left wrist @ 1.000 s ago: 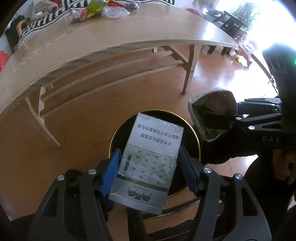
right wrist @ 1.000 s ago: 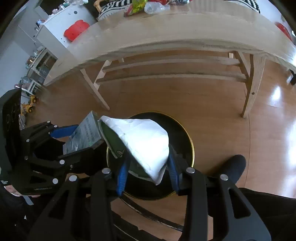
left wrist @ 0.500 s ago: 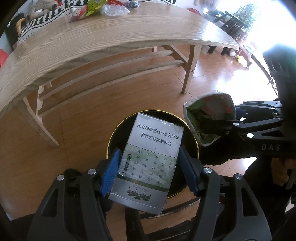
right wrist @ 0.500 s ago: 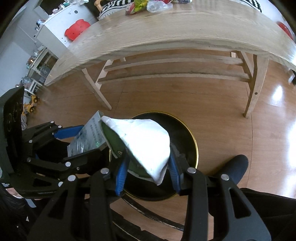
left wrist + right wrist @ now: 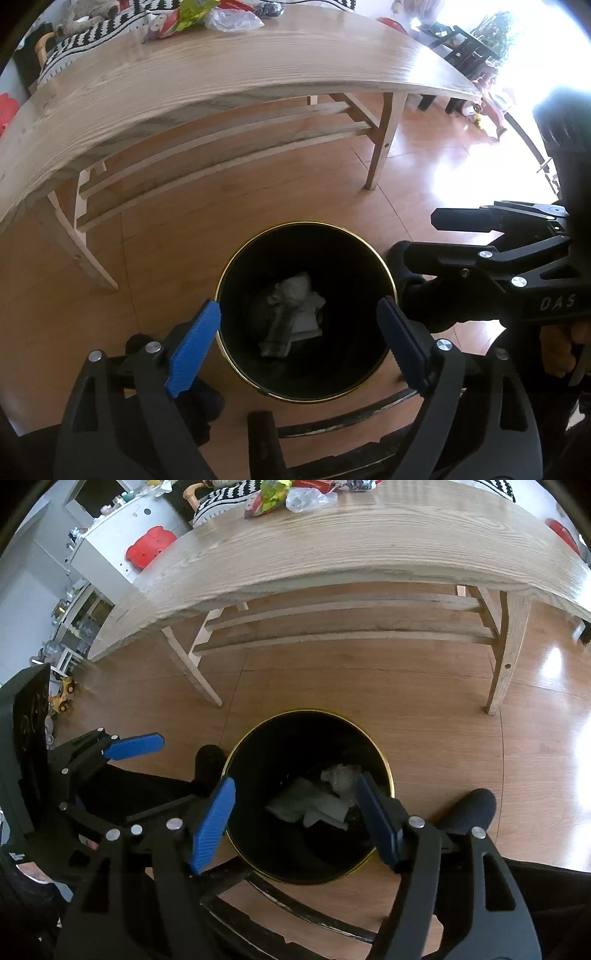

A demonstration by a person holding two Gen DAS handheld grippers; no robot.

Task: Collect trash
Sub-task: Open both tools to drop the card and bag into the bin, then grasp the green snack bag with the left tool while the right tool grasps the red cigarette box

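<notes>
A black trash bin with a gold rim (image 5: 236,258) stands on the wood floor; it also shows in the right wrist view (image 5: 373,744). Pale trash, a box and a crumpled packet (image 5: 293,314), lies at its bottom, and also shows in the right wrist view (image 5: 314,801). My left gripper (image 5: 297,334) is open and empty above the bin. My right gripper (image 5: 295,814) is open and empty above the bin too. More trash, a green wrapper and clear plastic (image 5: 218,16), lies on the far side of the wooden table (image 5: 221,77).
The wooden table (image 5: 351,542) stands just beyond the bin, its legs (image 5: 380,144) and slats on the floor. A dark chair back (image 5: 332,424) curves under the grippers. A white cabinet (image 5: 122,542) stands at the far left. Shoes (image 5: 469,808) rest beside the bin.
Both grippers have opened. The box left my left gripper and the white packet left my right gripper; both now lie inside the bin.
</notes>
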